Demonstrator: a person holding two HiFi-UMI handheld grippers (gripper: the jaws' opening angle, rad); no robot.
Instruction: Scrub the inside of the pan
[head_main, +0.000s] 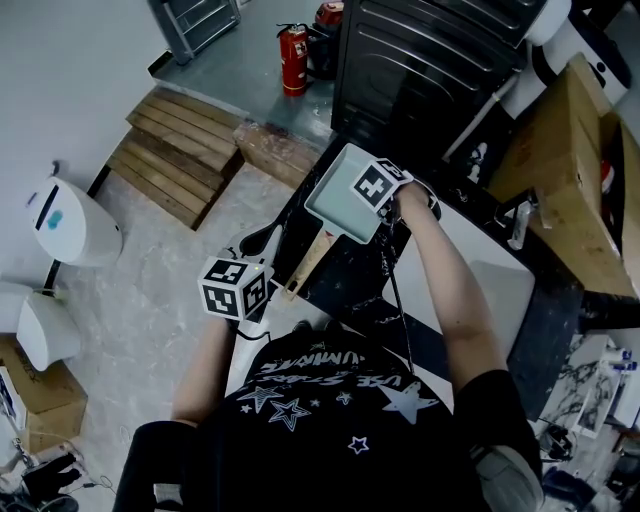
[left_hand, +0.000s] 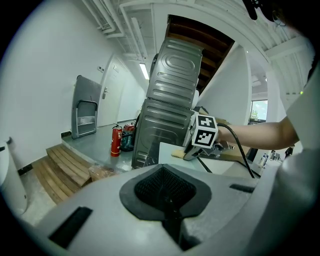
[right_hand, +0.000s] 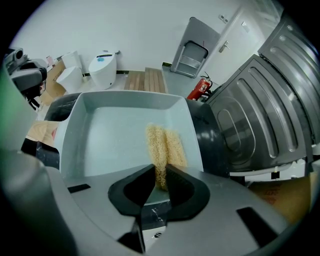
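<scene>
Right gripper view: right hand-held gripper (right_hand: 160, 175) pinches sponge (right_hand: 165, 145) in pan (right_hand: 110, 135); left one (left_hand: 166, 189) closed.

The pan (right_hand: 115, 135) looks smooth, pale and faintly glossy; the sponge (right_hand: 165, 147) is coarse, fibrous mesh. Behind, the casing (right_hand: 260, 115) is ribbed, dully shining metal; the steps (head_main: 180, 155) are bare wood.

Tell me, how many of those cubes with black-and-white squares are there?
2. One cube sits on the left gripper, low by the person's torso; the other on the right gripper, above the pale pan. None seem hidden.
</scene>
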